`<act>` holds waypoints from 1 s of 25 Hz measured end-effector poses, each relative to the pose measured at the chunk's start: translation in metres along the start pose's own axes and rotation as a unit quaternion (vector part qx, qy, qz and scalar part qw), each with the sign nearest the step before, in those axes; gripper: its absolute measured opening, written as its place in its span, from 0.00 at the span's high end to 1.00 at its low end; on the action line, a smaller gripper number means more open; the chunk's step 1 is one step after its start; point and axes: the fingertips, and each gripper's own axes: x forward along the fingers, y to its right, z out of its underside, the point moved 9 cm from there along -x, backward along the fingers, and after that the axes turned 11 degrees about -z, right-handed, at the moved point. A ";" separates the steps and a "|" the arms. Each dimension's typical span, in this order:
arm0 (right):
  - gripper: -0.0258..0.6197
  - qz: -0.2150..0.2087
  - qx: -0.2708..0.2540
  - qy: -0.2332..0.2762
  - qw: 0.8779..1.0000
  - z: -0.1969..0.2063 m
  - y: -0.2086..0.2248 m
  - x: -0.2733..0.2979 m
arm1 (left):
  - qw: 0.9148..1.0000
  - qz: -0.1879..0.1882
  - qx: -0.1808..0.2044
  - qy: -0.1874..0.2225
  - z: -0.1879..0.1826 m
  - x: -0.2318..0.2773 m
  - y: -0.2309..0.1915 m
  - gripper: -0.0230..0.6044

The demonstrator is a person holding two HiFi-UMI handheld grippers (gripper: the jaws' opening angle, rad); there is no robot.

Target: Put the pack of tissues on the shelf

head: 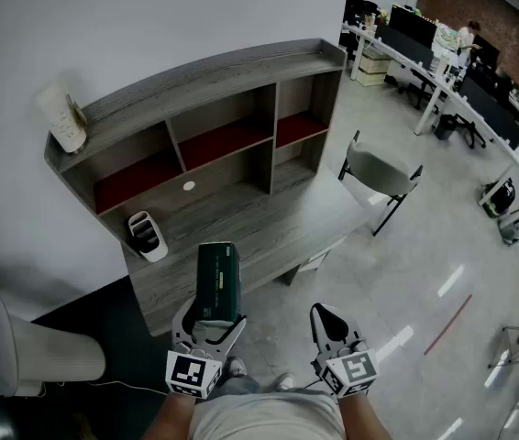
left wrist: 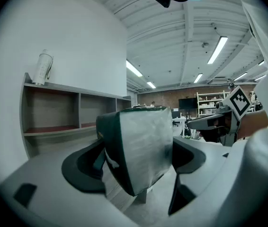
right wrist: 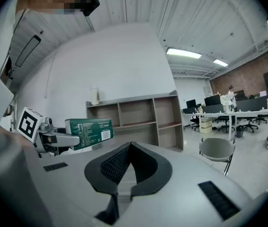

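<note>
The pack of tissues (head: 218, 279) is a dark green box, and my left gripper (head: 208, 326) is shut on its near end, holding it above the desk's front edge. In the left gripper view the pack (left wrist: 141, 145) fills the space between both pads, tilted, with its pale end toward the camera. The grey shelf (head: 214, 122) with red-lined compartments stands on the desk ahead, and it shows too in the left gripper view (left wrist: 53, 112). My right gripper (head: 336, 330) hangs to the right, shut and holding nothing. From the right gripper view the pack (right wrist: 89, 132) shows at left, the shelf (right wrist: 134, 117) beyond.
A white roll (head: 62, 117) stands on the shelf's top left corner. A small white and black holder (head: 147, 236) sits on the desk (head: 259, 232). A grey chair (head: 379, 172) stands right of the desk. Office desks and chairs (head: 443, 53) fill the far right.
</note>
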 end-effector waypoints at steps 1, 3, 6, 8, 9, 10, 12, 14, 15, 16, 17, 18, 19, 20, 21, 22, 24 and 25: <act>0.92 0.002 -0.001 -0.001 1.000 -0.003 -0.004 0.005 | 1.000 0.003 0.001 0.000 -0.001 0.001 -0.008 0.28; 0.92 0.006 -0.004 -0.004 1.000 -0.007 -0.013 0.014 | 1.000 0.009 0.003 0.001 -0.002 0.002 -0.022 0.28; 0.92 0.015 -0.009 -0.010 1.000 -0.010 -0.023 0.029 | 0.999 0.033 0.009 0.002 0.000 0.009 -0.040 0.28; 0.92 0.028 -0.010 -0.012 1.000 -0.011 -0.026 0.040 | 0.998 0.055 0.017 0.003 0.002 0.017 -0.049 0.28; 0.92 0.037 -0.006 -0.012 0.999 -0.011 -0.027 0.046 | 0.998 0.064 0.017 0.002 0.003 0.022 -0.053 0.28; 0.92 0.046 0.000 -0.010 0.999 -0.010 -0.027 0.051 | 0.997 0.072 0.014 0.000 0.005 0.026 -0.058 0.28; 0.92 0.065 0.013 -0.008 0.998 -0.008 -0.029 0.058 | 0.996 0.088 0.011 0.001 0.008 0.033 -0.066 0.28; 0.92 0.081 0.020 -0.012 0.996 -0.007 -0.031 0.061 | 0.995 0.101 0.015 0.004 0.006 0.039 -0.072 0.28; 0.92 0.087 0.022 -0.015 0.996 -0.007 -0.031 0.062 | 0.994 0.106 0.017 0.004 0.006 0.042 -0.074 0.28; 0.92 0.092 0.024 -0.017 0.995 -0.007 -0.029 0.063 | 0.994 0.110 0.018 0.003 0.005 0.047 -0.076 0.28; 0.92 0.097 0.027 -0.018 0.995 -0.006 -0.024 0.066 | 0.993 0.114 0.020 0.003 0.006 0.054 -0.076 0.28; 0.92 0.102 0.030 -0.017 0.994 -0.005 -0.016 0.070 | 0.993 0.118 0.022 0.002 0.008 0.063 -0.076 0.28; 0.92 0.106 0.033 -0.016 0.994 -0.004 -0.008 0.074 | 0.992 0.121 0.024 0.001 0.010 0.073 -0.076 0.28; 0.92 0.110 0.035 -0.013 0.993 -0.003 0.001 0.078 | 0.992 0.124 0.025 -0.001 0.013 0.083 -0.074 0.28; 0.92 0.112 0.036 -0.012 0.993 -0.003 0.011 0.081 | 0.992 0.125 0.025 -0.005 0.014 0.093 -0.071 0.28; 0.92 0.114 0.035 -0.011 0.993 -0.003 0.021 0.085 | 0.992 0.125 0.024 -0.008 0.016 0.104 -0.068 0.28; 0.92 0.113 0.032 -0.010 0.993 -0.005 0.044 0.091 | 0.992 0.124 0.025 -0.013 0.016 0.126 -0.059 0.28; 0.92 0.111 0.031 -0.009 0.993 -0.007 0.057 0.094 | 0.992 0.124 0.027 -0.014 0.014 0.138 -0.054 0.28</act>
